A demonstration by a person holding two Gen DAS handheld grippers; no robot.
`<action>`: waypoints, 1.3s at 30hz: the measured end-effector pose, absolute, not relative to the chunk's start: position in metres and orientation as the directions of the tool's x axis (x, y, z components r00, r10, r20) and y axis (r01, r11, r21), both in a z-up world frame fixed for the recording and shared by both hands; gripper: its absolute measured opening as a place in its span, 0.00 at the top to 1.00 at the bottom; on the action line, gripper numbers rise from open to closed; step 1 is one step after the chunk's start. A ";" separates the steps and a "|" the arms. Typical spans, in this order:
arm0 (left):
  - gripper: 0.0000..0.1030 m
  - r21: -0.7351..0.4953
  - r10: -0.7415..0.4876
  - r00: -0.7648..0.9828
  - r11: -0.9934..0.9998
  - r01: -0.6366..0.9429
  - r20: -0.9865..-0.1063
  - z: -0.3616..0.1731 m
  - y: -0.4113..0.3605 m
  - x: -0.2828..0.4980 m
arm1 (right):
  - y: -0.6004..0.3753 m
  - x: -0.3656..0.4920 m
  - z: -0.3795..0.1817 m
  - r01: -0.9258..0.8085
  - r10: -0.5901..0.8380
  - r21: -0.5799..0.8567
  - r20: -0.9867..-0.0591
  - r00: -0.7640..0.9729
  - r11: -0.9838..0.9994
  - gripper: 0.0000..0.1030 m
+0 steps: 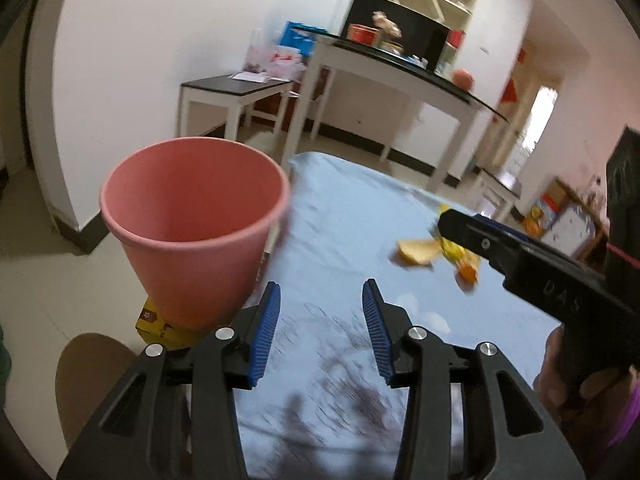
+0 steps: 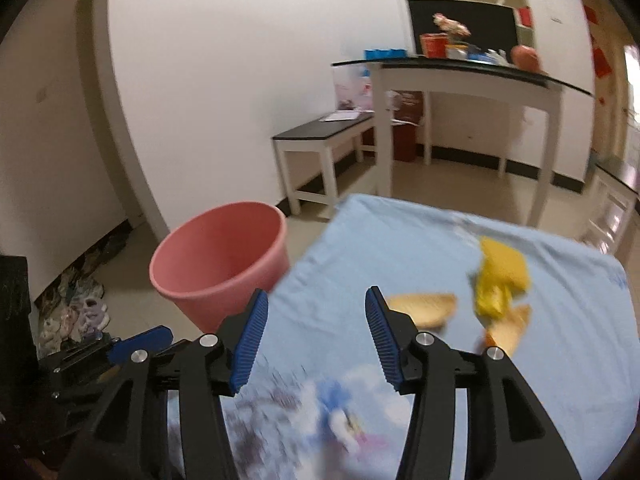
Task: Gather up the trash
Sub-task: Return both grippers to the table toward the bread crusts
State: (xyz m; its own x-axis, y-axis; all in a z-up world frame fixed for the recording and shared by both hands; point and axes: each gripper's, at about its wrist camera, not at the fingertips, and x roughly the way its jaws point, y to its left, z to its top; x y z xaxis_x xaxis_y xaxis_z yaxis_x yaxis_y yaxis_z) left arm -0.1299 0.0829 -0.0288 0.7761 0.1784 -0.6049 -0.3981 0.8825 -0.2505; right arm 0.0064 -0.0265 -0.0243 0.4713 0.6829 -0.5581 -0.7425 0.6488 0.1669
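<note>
Bin: a pink bin (image 1: 192, 220) is seen at centre left of the left wrist view, off the edge of the blue cloth (image 1: 352, 208), mouth up and tilted toward the lens; it appears placed there so scraps can be dropped in from the cloth edge.
Bin support: in the left view the bin seems to rest on a yellow box (image 1: 154, 322); this cannot be confirmed.
Trash: peel pieces and a yellow wrapper are clustered at right of centre in both views, lying flat on the cloth.
Near peel (image 2: 426, 308): its long axis is laid roughly across the right wrist frame, tapering toward the right.
Wrapper (image 2: 500, 280): crumpled, long axis running up and down the frame, just right of the near peel.
Second peel (image 2: 510, 330): found below the wrapper, slanted from lower left to upper right.
Left gripper (image 1: 320, 332): jaws are held about half apart, nothing between them; bare cloth is seen in the gap.
Right gripper (image 2: 316, 336): jaws are parted rather wider, nothing gripped; it is aimed left of the near peel.
Blur: cloth and trash are smeared, so finer detail cannot be told.
Judgement: no trash is held yet, and the bin looks empty.
</note>
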 end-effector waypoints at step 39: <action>0.58 -0.199 0.024 0.771 0.960 -0.194 -0.636 -0.026 0.034 -0.046 | -0.152 0.048 -0.059 -0.522 0.598 0.321 -0.588 0.545 0.791 0.41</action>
State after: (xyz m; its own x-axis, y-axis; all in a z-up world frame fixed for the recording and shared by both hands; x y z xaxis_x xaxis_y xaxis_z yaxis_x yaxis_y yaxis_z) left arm -0.0464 0.0344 -0.0256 0.7713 0.0242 -0.6360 -0.1944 0.9605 -0.1993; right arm 0.0477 -0.1524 -0.0591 0.5452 0.5978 -0.5877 -0.5215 0.7907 0.3205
